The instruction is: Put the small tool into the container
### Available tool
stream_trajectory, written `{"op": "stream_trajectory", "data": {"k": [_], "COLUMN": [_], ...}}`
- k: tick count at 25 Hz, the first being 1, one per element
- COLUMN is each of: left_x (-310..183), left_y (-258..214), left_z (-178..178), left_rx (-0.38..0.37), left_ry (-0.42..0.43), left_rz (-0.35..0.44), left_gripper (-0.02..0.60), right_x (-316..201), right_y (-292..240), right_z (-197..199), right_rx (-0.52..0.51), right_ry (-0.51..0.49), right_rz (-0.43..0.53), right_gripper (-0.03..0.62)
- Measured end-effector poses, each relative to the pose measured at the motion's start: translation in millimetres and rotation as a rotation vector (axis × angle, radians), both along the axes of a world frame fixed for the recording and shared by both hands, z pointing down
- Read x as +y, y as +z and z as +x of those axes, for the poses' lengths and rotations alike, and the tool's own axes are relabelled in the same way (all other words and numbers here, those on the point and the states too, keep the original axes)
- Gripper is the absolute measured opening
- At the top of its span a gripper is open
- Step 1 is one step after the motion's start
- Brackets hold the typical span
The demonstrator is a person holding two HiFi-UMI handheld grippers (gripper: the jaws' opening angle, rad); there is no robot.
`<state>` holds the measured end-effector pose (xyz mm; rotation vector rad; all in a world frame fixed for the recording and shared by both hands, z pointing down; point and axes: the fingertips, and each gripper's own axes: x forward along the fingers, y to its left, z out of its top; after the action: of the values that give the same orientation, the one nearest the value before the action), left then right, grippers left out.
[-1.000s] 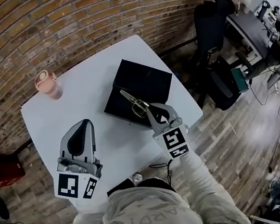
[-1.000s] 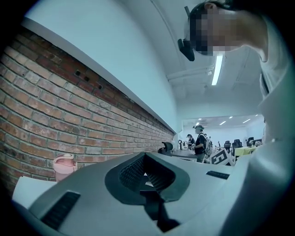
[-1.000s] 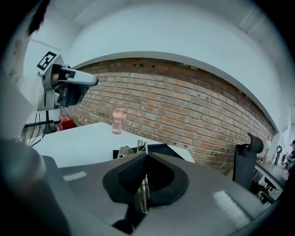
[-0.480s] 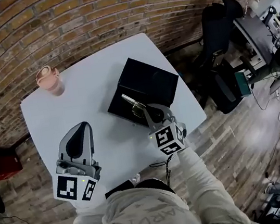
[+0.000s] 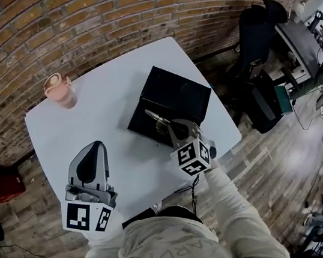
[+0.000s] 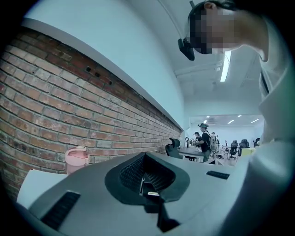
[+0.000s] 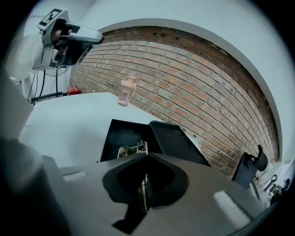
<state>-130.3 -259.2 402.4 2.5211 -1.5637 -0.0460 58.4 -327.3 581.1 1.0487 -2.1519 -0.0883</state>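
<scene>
- Gripping the small tool [image 5: 157, 120] by its near end, the right gripper [image 5: 174, 131] has its jaws closed on it. The thin metal piece sticks out ahead of the jaws, towards the far side of the worktop [image 5: 103, 104].
- That hold carries the tool's free end over the near edge of the container [image 5: 177, 92], a black box on the right half of the worktop. The tool is in the air and not yet inside.
- The right gripper view agrees: the tool [image 7: 132, 149] is pinched at the tips of the right gripper [image 7: 146, 156]. The container [image 7: 110, 133] sits just beyond, its lid thrown back to the right, which leaves the top free for a drop from above.
- The inside of the box looks dark, and no contents can be made out.
- The left gripper [image 5: 95, 146] hangs over the near left of the worktop, well apart from the box, probably to stay out of the way. Its jaws are together with nothing between them.
- A pink cup [image 5: 59, 90] stands at the far left corner with its lid on, its contents hidden. It seems to play no part.
</scene>
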Motion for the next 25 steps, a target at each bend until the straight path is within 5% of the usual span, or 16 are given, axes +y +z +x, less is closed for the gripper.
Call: {"op": "stream_trajectory", "data": {"k": [25], "left_x": [-3.2], "left_y": [3.3], "left_z": [7.0], "left_rx": [0.007], "left_ry": [0.01], "left_rz": [-0.009], "left_gripper": [0.005], "right_x": [14.8], "right_y": [23.1], "right_z": [-11.7], "right_rx": [-0.016], "right_ry": [-0.042], "right_rz": [-0.158], "right_gripper": [0.052]}}
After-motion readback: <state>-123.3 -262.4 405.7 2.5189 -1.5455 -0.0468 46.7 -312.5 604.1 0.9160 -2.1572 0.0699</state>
